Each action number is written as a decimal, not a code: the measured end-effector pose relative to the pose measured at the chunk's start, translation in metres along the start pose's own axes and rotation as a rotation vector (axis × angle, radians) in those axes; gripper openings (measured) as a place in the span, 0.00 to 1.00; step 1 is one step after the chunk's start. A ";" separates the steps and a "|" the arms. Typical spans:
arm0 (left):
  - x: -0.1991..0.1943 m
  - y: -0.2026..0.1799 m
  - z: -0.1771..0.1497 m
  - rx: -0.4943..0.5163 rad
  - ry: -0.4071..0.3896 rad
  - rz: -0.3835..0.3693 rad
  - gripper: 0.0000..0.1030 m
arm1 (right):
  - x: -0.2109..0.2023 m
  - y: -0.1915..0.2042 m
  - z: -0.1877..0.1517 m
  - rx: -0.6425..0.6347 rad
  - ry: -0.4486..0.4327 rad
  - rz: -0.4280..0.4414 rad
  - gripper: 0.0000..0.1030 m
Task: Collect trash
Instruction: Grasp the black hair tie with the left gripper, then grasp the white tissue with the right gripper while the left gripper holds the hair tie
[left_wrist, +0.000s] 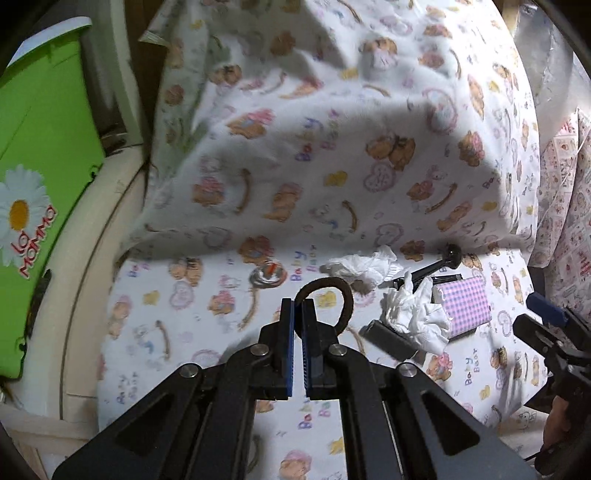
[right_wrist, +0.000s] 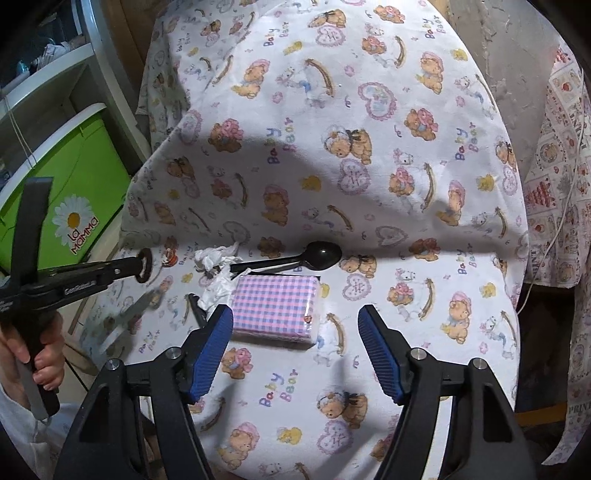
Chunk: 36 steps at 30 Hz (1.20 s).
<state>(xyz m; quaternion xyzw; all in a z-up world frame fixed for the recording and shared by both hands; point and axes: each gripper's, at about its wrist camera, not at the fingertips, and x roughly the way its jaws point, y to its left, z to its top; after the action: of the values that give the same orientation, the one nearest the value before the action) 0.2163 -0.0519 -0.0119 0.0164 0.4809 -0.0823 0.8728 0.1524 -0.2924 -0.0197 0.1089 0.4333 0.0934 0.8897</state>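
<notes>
My left gripper (left_wrist: 297, 306) is shut on a brown elastic ring (left_wrist: 341, 291), which loops up and right from its fingertips above the bear-print cloth (left_wrist: 177, 325). The right wrist view shows that gripper (right_wrist: 142, 266) at the left with the ring (right_wrist: 146, 254) in it. Two crumpled white tissues (left_wrist: 364, 266) (left_wrist: 415, 315) lie beside a pink checked tissue pack (right_wrist: 275, 310), with a black plastic spoon (right_wrist: 321, 254) behind it. My right gripper (right_wrist: 295, 325) stands open just in front of the pack, touching nothing.
A small round metal cap (left_wrist: 267, 275) lies on the cloth left of the tissues. A flat black object (left_wrist: 391, 339) sits beside the nearer tissue. A green daisy-marked box (left_wrist: 40, 166) stands at the left under a shelf. Patterned fabric (right_wrist: 554, 206) hangs at the right.
</notes>
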 end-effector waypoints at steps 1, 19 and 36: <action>-0.007 0.007 0.000 -0.008 -0.004 0.000 0.03 | 0.000 0.001 -0.001 0.003 0.003 0.008 0.71; -0.022 0.019 -0.007 -0.008 -0.057 0.090 0.03 | 0.059 0.035 -0.026 0.169 0.171 0.239 0.32; -0.019 0.032 -0.007 -0.034 -0.065 0.109 0.03 | 0.054 0.028 -0.021 0.252 0.076 0.285 0.02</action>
<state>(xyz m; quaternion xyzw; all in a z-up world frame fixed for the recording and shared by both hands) 0.2060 -0.0170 -0.0012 0.0252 0.4521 -0.0271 0.8912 0.1663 -0.2494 -0.0652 0.2764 0.4551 0.1675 0.8297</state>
